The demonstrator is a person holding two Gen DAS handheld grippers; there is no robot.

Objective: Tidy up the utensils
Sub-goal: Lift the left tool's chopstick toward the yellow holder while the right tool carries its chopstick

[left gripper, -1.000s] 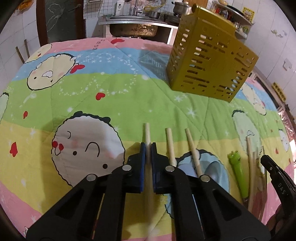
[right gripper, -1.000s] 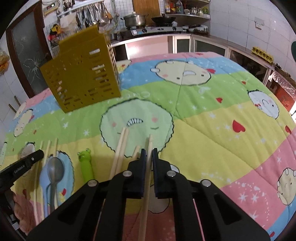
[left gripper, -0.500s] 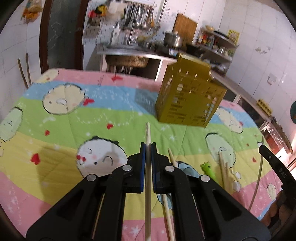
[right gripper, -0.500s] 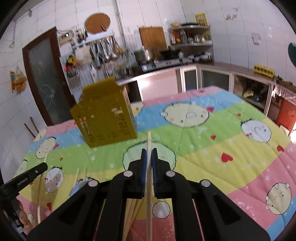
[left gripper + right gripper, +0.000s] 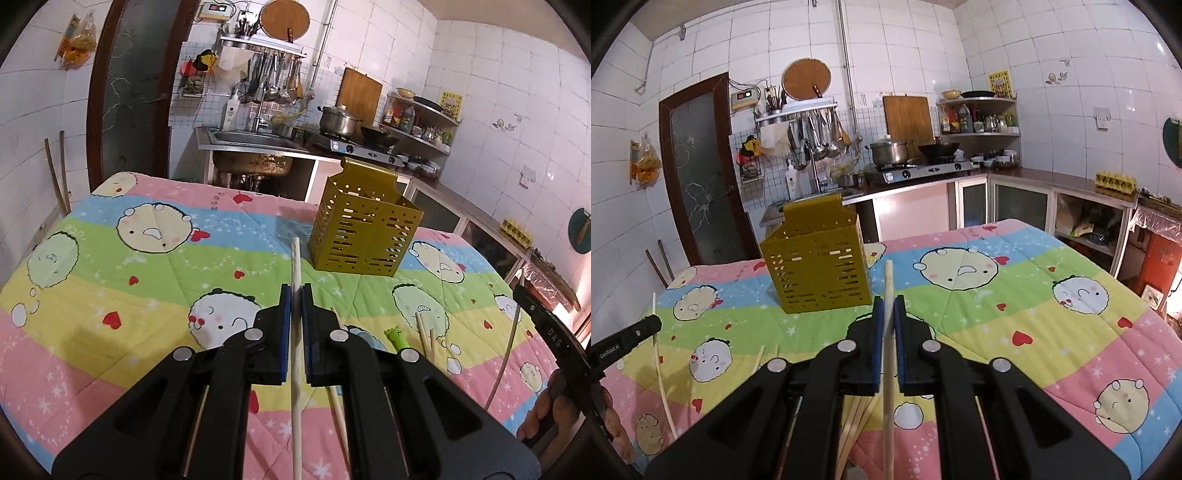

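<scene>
Wooden chopstick [image 5: 295,266] is pinched between the left gripper [image 5: 294,295] fingers; another chopstick [image 5: 888,280] is pinched by the right gripper [image 5: 888,306]. Both are raised above the quilt-covered desk [image 5: 110,266], near the yellow holder [image 5: 364,236], which stands toward its far edge

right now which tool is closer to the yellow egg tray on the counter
Right. The egg tray lies ahead and to the right of the right tool; the left tool is farther off, with the right tool between it and the tray.
</scene>
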